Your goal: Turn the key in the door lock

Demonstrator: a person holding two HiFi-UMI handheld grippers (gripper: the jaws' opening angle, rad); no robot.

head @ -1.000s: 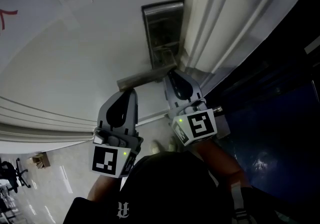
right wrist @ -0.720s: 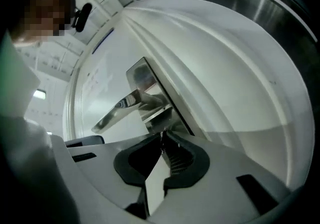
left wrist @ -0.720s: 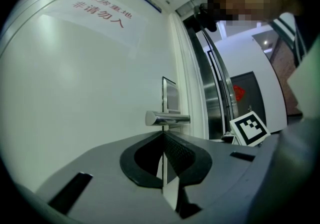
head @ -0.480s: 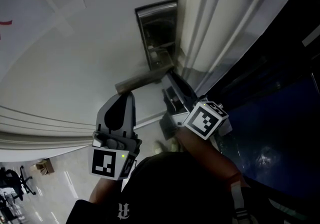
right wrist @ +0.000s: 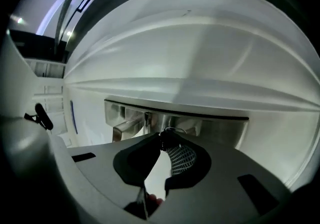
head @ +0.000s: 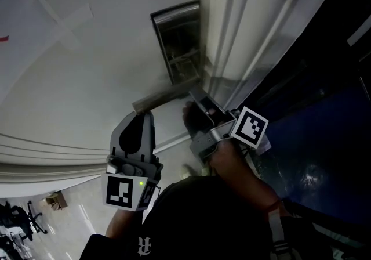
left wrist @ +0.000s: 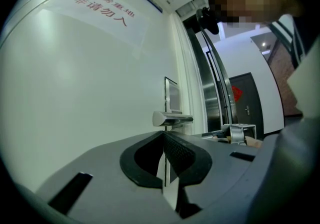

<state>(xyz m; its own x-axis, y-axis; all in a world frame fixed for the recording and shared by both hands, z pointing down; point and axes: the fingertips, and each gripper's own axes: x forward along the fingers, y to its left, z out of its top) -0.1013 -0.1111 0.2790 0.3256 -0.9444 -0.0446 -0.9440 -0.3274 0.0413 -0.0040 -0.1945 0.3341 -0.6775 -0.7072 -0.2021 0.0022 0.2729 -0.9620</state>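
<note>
While our right gripper [right wrist: 162, 140] sits pressed up to the metal lock plate [right wrist: 220, 123], its jaws are clamped on the dark head of the key [right wrist: 168, 136]. The key stands in the lock just beside the door handle [head: 156, 99], and a thin wire ring loops off it toward 1 o'clock. From the head view the gripper body lies tipped, its marker cube at 4 o'clock from the jaws, so we judge the turning step to be in hand; how far the lock has gone round we cannot tell. Our left gripper [head: 146, 115] hangs at 7 o'clock from the handle's free end, jaws together on nothing, apart from the door [head: 87, 61]. Next we need a firm hold and a clean roll of the wrist about the key's own line, without dragging it out or bending it sideways.
</note>
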